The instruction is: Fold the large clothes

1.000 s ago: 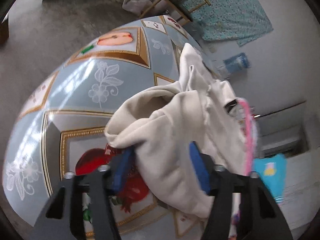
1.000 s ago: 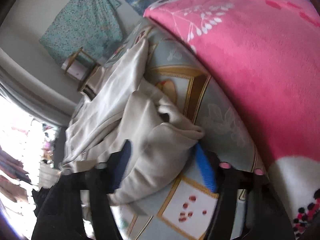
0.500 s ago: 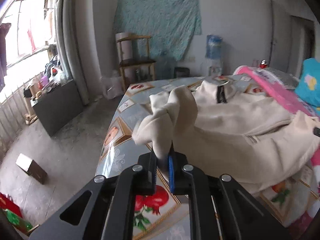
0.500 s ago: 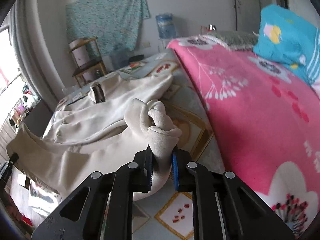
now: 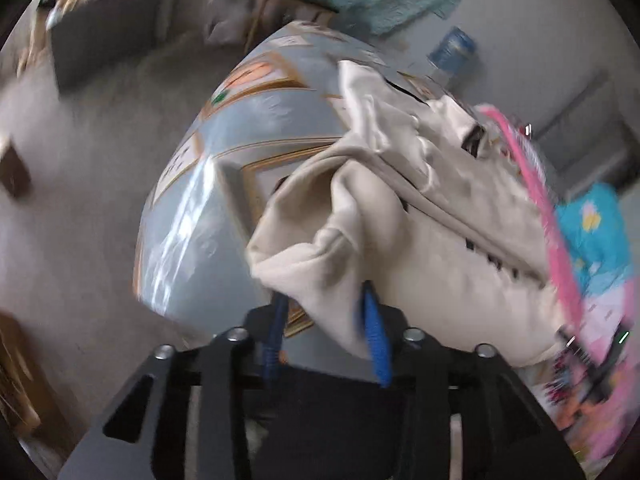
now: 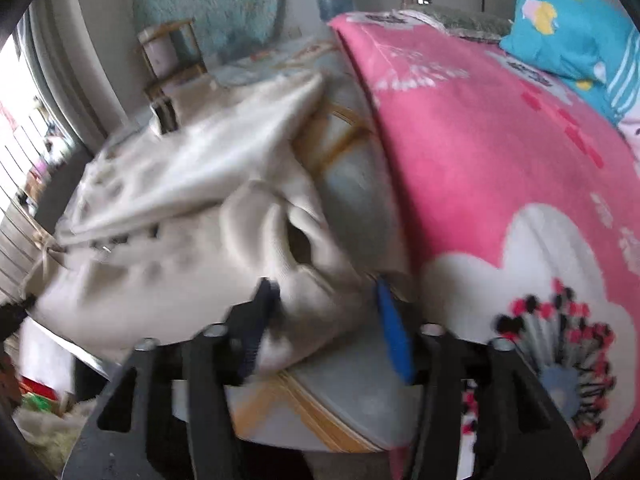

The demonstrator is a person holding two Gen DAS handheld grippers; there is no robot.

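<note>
Both my left tool and right tool have sprung wide, dropping the cream sweatshirt onto the bed; this fold is placed.

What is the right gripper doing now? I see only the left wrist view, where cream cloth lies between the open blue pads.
Observer: The right gripper is open too. Its jaws stand wide apart, with a sleeve cuff of the cream sweatshirt bunched between them.
Operator: Where does that cuff lie?
Observer: It seems to rest on the grey-blue patterned sheet, near the bed's edge.
Operator: What is to the right of it?
Observer: A pink blanket with a large white flower print lies beside the cuff. I cannot tell whether they touch.
</note>
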